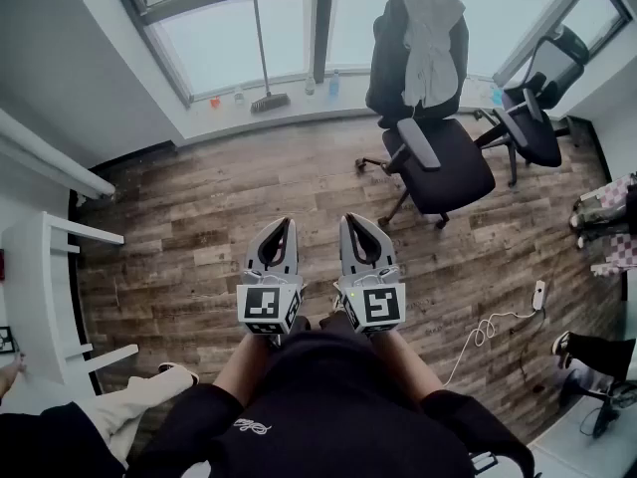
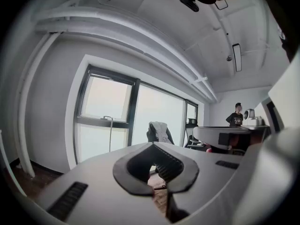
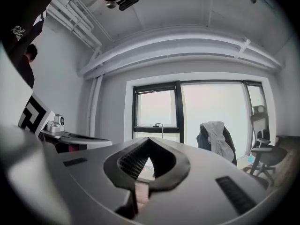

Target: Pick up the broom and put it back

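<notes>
The broom (image 1: 261,43) stands upright at the far side of the room. Its long handle leans on the window (image 1: 224,33) and its bristle head rests on the pale ledge (image 1: 328,108) below the glass.

Both tongs are held side by side in front of the person, well apart from the broom, with a wide stretch of wooden floor (image 1: 219,197) between them and it. The left tongs (image 1: 284,221) point out across the floor, tipped slightly down. Their two jaws meet at the tips, with only the drop-shaped hollow behind them, and nothing is gripped. The right tongs (image 1: 350,217) lie level just beside them, closed the same way and empty.

From the head view the broom is ahead and a little to the left of both tips. In the left gripper view it shows as a thin line against the bright pane, above and left of the closed tips. In the right gripper view the handle stands almost straight above the tips.

A black office chair (image 1: 443,162) with a grey garment (image 1: 430,28) over its back stands ahead and to the right, near the ledge. A second chair (image 1: 532,122) is further right, and a white cable (image 1: 488,329) lies on the floor at the right
</notes>
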Demonstrator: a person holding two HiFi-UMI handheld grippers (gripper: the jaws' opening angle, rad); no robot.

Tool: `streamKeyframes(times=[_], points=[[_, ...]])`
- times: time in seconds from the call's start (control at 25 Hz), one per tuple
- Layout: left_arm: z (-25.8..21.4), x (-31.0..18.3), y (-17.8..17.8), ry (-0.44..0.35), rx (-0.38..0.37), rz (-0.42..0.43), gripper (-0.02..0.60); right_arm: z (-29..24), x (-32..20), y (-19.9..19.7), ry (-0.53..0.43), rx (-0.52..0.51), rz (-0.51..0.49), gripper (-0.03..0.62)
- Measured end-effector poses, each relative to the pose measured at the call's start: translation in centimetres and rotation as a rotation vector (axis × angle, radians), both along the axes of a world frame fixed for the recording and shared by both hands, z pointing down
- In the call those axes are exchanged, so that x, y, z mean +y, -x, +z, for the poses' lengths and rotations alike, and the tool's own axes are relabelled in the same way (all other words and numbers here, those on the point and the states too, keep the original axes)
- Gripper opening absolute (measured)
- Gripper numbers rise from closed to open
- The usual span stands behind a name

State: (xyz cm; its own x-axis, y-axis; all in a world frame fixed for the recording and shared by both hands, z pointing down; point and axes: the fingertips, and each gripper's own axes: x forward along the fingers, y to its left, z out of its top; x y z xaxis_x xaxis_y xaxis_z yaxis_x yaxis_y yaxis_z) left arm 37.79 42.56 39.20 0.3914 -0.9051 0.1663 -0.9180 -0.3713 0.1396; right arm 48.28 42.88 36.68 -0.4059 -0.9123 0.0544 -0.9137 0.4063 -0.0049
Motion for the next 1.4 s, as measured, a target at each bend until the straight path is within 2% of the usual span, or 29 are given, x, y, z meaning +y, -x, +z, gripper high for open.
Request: streamKeyframes(times=[0.24, 0.56, 0.92, 1.08, 1.4], points=[[-0.3, -1.1, 0.1, -0.03, -0.003, 0.003, 0.002, -0.7, -1.1, 0.5, -0.055, -0.008, 0.004, 0.021], [0.0, -1.2, 0.4, -0.028, 0.013, 0.026, 0.002, -0.3, -1.2, 1.8, -0.039, -0.003, -0.004, 0.021], [0.6, -1.0, -0.7, -0.013, 0.021, 0.043, 0.002, -0.4, -0.9, 0.8, -0.026, -0.012, 0.017, 0.021], [0.5, -1.0, 1.4, -0.019, 0.023, 0.031, 0.002, 0.2, -1.2, 2.0, -0.03, 0.029, 0.016, 0.021], [2.7, -0.4, 8.1, 0.037, 0.02, 0.029, 0.002, 1.7, -1.3, 8.0, -0.011, 0.03, 0.012, 0.021]])
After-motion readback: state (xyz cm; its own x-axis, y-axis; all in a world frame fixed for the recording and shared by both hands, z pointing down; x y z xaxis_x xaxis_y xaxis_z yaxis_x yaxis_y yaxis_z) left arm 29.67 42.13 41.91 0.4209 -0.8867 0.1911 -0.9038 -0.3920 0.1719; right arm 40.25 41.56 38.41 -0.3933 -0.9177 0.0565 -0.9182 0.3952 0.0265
